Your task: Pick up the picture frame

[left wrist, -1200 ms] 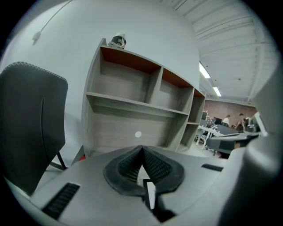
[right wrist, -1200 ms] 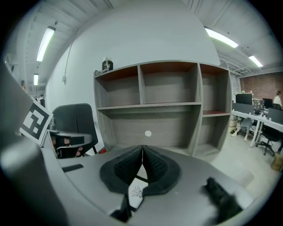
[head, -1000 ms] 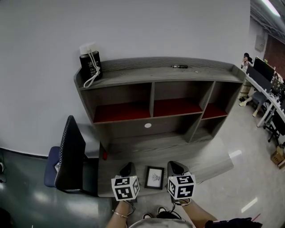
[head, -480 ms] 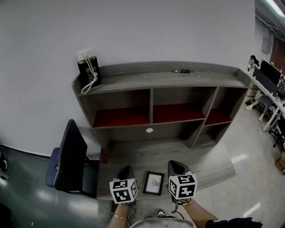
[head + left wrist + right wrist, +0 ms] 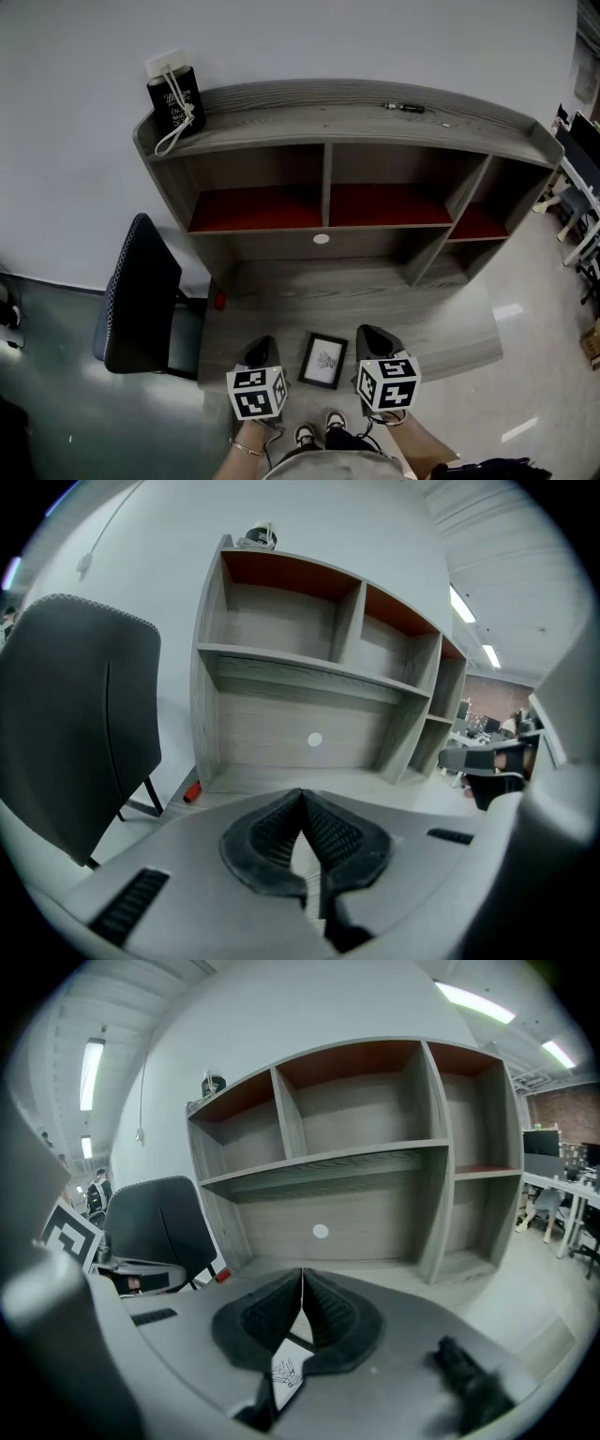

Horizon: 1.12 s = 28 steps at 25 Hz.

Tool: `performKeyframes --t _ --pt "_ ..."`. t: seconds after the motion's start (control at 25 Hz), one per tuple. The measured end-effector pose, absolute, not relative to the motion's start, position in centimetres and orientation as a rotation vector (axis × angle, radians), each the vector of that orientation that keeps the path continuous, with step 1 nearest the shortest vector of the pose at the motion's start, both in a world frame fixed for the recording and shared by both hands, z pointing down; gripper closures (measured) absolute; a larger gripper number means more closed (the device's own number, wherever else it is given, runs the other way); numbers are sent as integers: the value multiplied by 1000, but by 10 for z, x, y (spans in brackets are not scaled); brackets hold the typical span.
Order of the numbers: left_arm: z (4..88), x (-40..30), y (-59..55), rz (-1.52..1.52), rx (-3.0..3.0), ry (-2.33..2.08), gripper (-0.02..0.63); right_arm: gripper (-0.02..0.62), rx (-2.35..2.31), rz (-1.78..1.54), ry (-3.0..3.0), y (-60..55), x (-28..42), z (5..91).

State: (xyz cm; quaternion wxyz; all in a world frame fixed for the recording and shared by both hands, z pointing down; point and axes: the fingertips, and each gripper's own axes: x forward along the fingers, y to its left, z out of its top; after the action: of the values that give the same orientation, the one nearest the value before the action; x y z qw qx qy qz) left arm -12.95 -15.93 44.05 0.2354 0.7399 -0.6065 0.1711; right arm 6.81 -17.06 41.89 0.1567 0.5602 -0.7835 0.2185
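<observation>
The picture frame (image 5: 323, 361) is small, black-edged, with a white mat and a little drawing. It lies flat on the grey desk (image 5: 441, 328) near the front edge. My left gripper (image 5: 262, 345) hovers just left of it and my right gripper (image 5: 372, 334) just right of it, neither touching it. In the left gripper view the left gripper (image 5: 301, 795) has its ribbed pads pressed together with nothing between them. The right gripper (image 5: 302, 1275) is shut and empty too. A corner of the picture frame (image 5: 285, 1369) shows beneath its jaws.
A grey hutch (image 5: 328, 141) with red-backed upper compartments stands at the back of the desk. On its top sit a black bag with a white cord (image 5: 175, 98) and a pen (image 5: 405, 108). A black chair (image 5: 141, 300) stands at the left. A small red object (image 5: 218, 301) lies nearby.
Both grippers have sunk a little toward the desk on either side of the frame, still shut. The head view has tipped, so the hutch sits higher in it.
</observation>
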Motion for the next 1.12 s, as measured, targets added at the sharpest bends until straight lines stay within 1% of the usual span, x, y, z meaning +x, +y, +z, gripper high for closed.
performKeyframes --t 0.48,1.12 --pt "499 -122 -145 604 1952 -1593 603 563 1528 782 -2168 -156 66 484" --pt "582 -108 -114 695 1841 -1491 603 563 1417 950 -2034 -119 62 576"
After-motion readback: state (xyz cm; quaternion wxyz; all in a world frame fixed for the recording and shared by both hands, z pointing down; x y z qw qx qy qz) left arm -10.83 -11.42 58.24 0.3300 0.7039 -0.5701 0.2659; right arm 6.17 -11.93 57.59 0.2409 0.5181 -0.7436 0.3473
